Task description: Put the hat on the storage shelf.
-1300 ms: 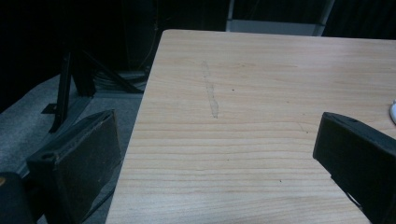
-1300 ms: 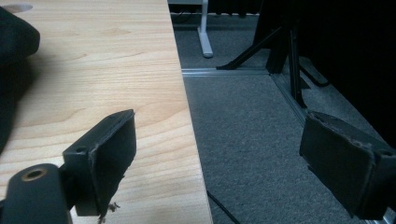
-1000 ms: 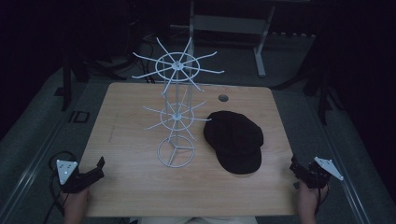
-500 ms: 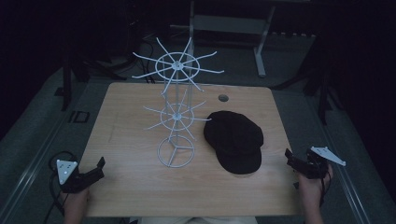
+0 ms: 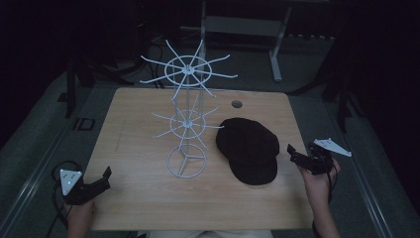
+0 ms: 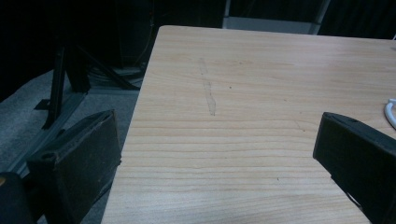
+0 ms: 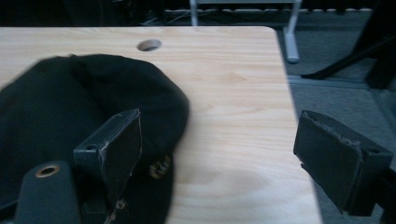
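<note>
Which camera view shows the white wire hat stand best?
The high view: the white wire hat stand appears whole, base to top spokes. The left gripper view catches just a white sliver at its right edge.

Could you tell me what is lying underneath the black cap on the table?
The black cap lies flat on the bare wooden table, right of the white wire rack. Only wood shows around its edges; whatever might sit beneath its fabric is covered and cannot be seen.
</note>
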A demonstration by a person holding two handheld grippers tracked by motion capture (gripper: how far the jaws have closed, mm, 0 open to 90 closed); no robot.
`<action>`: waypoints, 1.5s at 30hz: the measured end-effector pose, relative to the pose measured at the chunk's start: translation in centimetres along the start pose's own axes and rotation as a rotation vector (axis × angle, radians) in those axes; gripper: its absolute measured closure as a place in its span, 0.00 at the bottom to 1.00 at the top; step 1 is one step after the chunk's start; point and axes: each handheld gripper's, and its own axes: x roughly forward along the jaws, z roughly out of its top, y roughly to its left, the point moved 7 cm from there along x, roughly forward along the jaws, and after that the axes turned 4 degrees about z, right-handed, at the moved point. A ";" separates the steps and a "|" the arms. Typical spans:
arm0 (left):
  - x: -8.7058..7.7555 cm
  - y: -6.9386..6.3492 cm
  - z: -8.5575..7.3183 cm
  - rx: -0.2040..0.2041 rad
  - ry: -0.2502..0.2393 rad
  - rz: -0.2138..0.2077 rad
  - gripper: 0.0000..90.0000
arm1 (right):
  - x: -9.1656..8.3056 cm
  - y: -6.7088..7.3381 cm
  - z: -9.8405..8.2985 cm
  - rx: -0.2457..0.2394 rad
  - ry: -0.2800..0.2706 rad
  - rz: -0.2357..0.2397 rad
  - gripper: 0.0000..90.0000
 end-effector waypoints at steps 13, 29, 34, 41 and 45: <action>0.0 -0.1 0.0 0.006 0.001 -0.006 0.02 | 3.3 3.2 1.4 -0.038 0.041 0.053 0.22; 0.0 -0.1 0.0 0.002 0.005 -0.015 0.02 | 8.9 9.3 3.9 -0.053 0.112 0.180 0.24; 0.0 -0.1 0.0 0.002 0.005 -0.017 0.02 | 10.8 10.7 4.5 -0.094 0.166 0.191 0.29; 0.0 -0.2 0.0 0.004 0.006 -0.020 0.02 | 13.3 11.0 2.5 -0.134 0.290 0.156 0.30; 0.0 -0.2 0.0 0.005 0.006 -0.019 0.02 | 14.1 10.9 1.8 -0.142 0.344 0.132 0.36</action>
